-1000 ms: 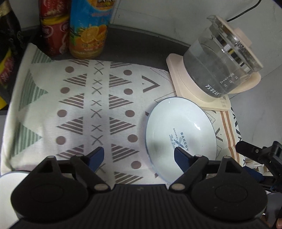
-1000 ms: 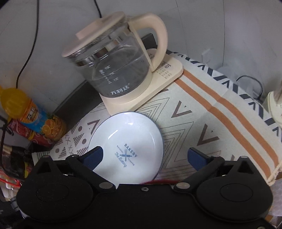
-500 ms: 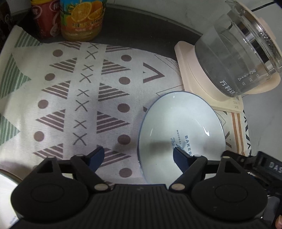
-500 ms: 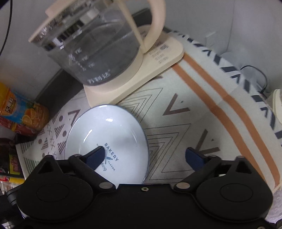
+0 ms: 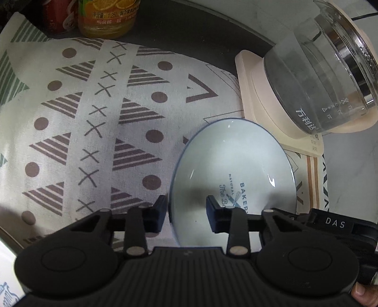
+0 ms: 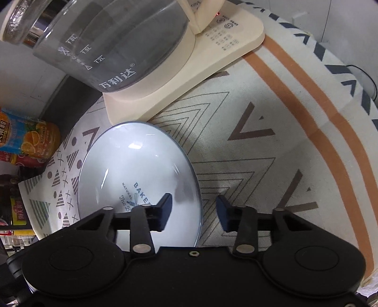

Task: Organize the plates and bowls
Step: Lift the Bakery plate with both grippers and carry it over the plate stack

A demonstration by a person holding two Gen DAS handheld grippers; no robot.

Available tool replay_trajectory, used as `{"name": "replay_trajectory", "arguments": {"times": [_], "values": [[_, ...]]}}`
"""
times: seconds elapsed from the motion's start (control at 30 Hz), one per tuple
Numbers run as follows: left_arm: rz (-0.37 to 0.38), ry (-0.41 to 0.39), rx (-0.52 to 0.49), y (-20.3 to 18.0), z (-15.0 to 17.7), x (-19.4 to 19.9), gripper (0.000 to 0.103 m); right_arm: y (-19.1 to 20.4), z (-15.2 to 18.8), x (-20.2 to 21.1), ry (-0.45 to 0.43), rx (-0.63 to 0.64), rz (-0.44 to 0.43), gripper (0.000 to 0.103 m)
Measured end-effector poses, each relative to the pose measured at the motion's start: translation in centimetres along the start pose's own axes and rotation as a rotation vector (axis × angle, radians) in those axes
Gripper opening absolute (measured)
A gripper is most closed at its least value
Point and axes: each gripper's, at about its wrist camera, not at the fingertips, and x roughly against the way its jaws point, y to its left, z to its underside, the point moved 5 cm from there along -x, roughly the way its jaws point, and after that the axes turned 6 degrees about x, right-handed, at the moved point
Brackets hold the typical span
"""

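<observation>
Straddling opposite edges of one white plate (image 5: 232, 170), both claws point steeply down at the bench; the plate lies flat on a patterned cloth (image 5: 78, 113), its blue-lined rim just short of the cream base (image 5: 255, 94) of a glass kettle (image 5: 330, 78) on the far side.

In the left wrist view, the left claw (image 5: 186, 213) has its jaws either side of the plate's left rim; one fingertip (image 5: 160, 212) sits outside over the cloth and the other inside over the printed "BAKERY" mark; the jaws have just been closing, yet a gap shows between the pads and the rim, so they stand narrowed and apart, clamped on nothing.

In the right wrist view, the right claw (image 6: 193, 209) straddles the plate's right rim (image 6: 198, 203) the same way; one fingertip (image 6: 165, 205) is over the plate, the other over the cloth; its jaws have likewise just been closing, and daylight remains on both sides of the rim.

Left of the plate the cloth runs bare for a wide stretch, as it does to the right across the orange stripes (image 6: 307, 99); at the far left an orange drink bottle (image 5: 107, 19) and a red can (image 5: 56, 16) stand off the cloth's far edge; the kettle crowds the plate's far side.
</observation>
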Motion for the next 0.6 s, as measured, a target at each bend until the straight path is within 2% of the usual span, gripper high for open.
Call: {"name": "replay_trajectory", "arguments": {"times": [0.17, 0.2, 0.3, 0.43, 0.6], "values": [[0.013, -0.004, 0.005, 0.1, 0.1, 0.0, 0.03, 0.3, -0.3, -0.2, 0.004, 0.02, -0.016, 0.036], [0.011, -0.006, -0.003, 0.1, 0.2, 0.0, 0.028, 0.4, -0.4, -0.3, 0.006, 0.021, -0.022, 0.031], [0.01, -0.029, -0.017, 0.4, 0.3, 0.7, 0.028, 0.4, -0.4, -0.2, 0.008, 0.032, -0.023, 0.027], [0.034, -0.073, -0.036, 0.8, 0.1, 2.4, 0.027, 0.8, -0.2, 0.9, -0.046, 0.051, -0.066, 0.018], [0.056, -0.129, -0.044, 1.5, -0.7, 4.6, 0.026, 2.5, 0.1, 2.4, -0.109, 0.104, -0.099, 0.017]]}}
